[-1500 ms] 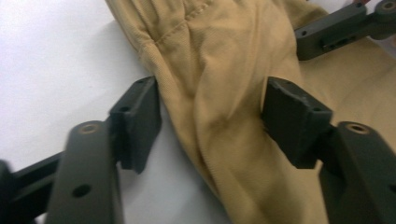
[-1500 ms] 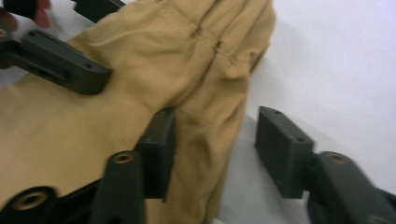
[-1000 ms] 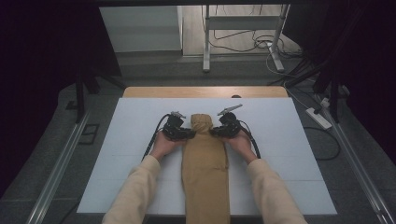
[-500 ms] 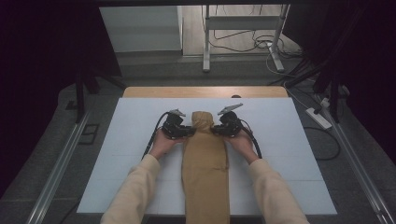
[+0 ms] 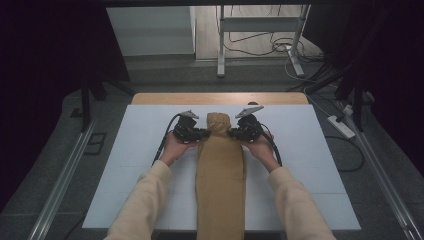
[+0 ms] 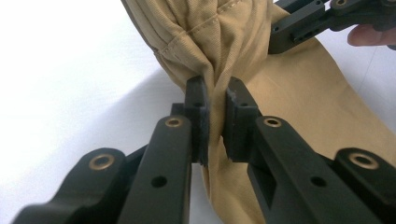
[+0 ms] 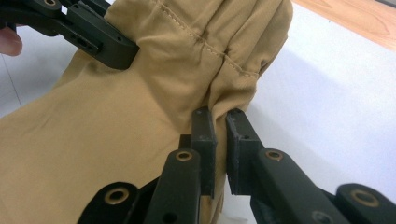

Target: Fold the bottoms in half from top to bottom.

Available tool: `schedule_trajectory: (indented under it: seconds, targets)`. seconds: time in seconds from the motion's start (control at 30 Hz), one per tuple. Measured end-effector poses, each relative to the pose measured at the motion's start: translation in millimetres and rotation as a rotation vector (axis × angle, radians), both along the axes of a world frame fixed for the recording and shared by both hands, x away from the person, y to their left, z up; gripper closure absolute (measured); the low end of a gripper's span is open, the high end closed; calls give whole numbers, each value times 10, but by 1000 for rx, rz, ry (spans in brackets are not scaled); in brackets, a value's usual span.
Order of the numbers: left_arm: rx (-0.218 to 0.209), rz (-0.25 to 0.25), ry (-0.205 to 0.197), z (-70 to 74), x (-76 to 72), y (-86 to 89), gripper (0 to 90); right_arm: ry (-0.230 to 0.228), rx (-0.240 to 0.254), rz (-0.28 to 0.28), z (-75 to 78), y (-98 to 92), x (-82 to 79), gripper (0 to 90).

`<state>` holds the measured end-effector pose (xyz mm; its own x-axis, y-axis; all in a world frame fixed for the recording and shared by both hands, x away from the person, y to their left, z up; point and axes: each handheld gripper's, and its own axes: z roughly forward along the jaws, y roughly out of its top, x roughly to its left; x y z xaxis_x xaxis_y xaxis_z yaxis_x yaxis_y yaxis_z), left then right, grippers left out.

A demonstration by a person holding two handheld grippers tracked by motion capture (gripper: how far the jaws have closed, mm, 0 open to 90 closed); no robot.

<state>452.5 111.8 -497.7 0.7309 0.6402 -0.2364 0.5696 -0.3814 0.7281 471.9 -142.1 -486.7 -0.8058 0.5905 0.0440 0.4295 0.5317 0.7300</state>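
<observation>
A long tan cloth garment [image 5: 220, 170] lies lengthwise down the middle of the white table top [image 5: 310, 165], its far end bunched and lifted. My left gripper [image 5: 202, 133] pinches that end's left edge. In the left gripper view the gripper [image 6: 215, 93] is shut on a fold of the tan cloth [image 6: 219, 32]. My right gripper [image 5: 232, 133] pinches the right edge. In the right gripper view it [image 7: 219, 116] is shut on a hemmed fold of the cloth [image 7: 116, 121]. Each gripper view shows the other gripper [image 6: 299, 28] [image 7: 93, 37] across the cloth.
A bare wooden strip [image 5: 220, 98] runs along the table's far edge. Beyond it stand a metal stand [image 5: 220, 45] and loose cables [image 5: 280, 47] on the floor. A power strip [image 5: 341, 125] lies to the right. The garment's near end hangs over the front edge.
Both grippers have risen a little, lifting the garment's far end off the table. The left jaws have closed fully on the cloth.
</observation>
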Motion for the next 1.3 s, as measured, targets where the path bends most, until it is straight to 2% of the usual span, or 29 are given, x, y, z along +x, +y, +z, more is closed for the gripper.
schedule_trajectory:
  seconds: [0.23, 0.37, 0.47, 0.63, 0.73, 0.83, 0.97, 1.3]
  targets:
    - [0, -1, -15, 48, 25, 2, 811, -18, 7, -3, 42, -16, 7, 832]
    - [-1, 3, -30, 124, 54, 12, 814, -34, 9, -3, 114, -13, 26, 833]
    - [-3, 8, -60, 234, 87, 24, 815, -58, 14, -4, 208, -6, 59, 835]
    - [-10, 23, -120, 522, 166, 53, 817, -116, 33, -18, 479, 12, 141, 836]
    - [-16, 20, -142, 583, 160, 52, 817, -146, 39, -22, 594, 13, 144, 837]
    - [-9, 12, -139, 550, 143, 37, 817, -146, 36, -19, 593, -1, 130, 836]
    - [2, 8, -133, 479, 118, 23, 817, -138, 28, -20, 505, -12, 105, 836]
    - [-10, 2, -134, 413, 63, 35, 817, -128, 40, -10, 427, -32, 65, 836]
